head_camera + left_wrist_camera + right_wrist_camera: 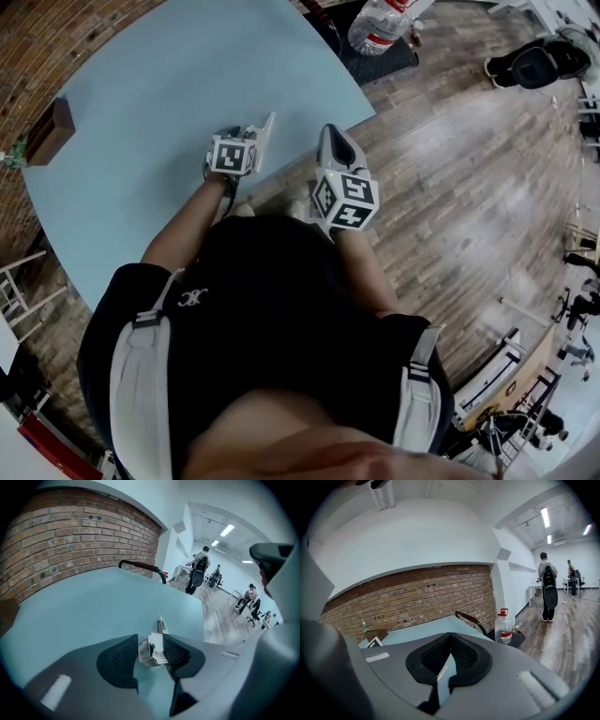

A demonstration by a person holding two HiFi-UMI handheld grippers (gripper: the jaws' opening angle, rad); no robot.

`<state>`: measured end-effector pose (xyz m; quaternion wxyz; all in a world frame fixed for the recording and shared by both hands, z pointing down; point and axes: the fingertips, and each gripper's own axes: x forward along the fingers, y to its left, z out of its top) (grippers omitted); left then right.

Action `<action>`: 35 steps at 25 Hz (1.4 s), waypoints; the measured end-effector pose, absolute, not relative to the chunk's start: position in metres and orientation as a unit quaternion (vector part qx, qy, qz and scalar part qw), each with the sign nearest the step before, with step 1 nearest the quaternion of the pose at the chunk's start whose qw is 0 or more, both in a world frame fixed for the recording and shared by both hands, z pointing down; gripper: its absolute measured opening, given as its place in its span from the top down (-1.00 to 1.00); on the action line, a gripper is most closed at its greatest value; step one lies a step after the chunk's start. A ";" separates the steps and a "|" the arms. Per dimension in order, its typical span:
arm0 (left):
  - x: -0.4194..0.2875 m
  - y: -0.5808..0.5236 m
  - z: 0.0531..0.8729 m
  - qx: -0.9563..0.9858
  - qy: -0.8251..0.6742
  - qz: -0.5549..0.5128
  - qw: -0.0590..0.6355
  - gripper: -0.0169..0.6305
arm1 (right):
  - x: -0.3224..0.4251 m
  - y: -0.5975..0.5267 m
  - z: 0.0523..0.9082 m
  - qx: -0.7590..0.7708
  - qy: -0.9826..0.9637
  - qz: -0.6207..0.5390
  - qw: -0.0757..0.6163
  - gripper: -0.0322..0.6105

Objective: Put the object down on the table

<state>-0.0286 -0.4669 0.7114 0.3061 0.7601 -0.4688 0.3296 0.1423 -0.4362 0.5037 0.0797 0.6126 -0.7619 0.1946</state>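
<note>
Head view: the left gripper (251, 133) and right gripper (333, 139) sit side by side at the near edge of the worktop (169, 94). Left gripper view: its fingers (120, 660) stand apart. A small shiny metal object (154, 649) sits between them over the worktop, against the right one and clear of the left. Only this view shows it. Right gripper view: the fingertips (461, 651) meet, holding nothing, and a bottle (503, 626) stands beyond the worktop.

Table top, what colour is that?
The table is a plain pale blue-green with no pattern; it shows best in the head view.
</note>
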 end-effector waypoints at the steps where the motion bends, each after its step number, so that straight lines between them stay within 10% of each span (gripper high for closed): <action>1: -0.029 -0.470 0.705 0.764 -0.472 0.317 0.304 0.42 | 0.142 -0.437 0.504 0.612 -0.763 0.194 0.080 0.86; 7: -0.029 -0.490 0.623 0.787 -0.508 0.219 0.273 0.95 | 0.142 -0.442 0.503 0.606 -0.767 0.195 0.080 0.86; 35: -0.012 -0.464 0.514 0.830 -0.484 0.170 0.221 0.95 | 0.113 -0.445 0.499 0.585 -0.787 0.178 0.075 0.86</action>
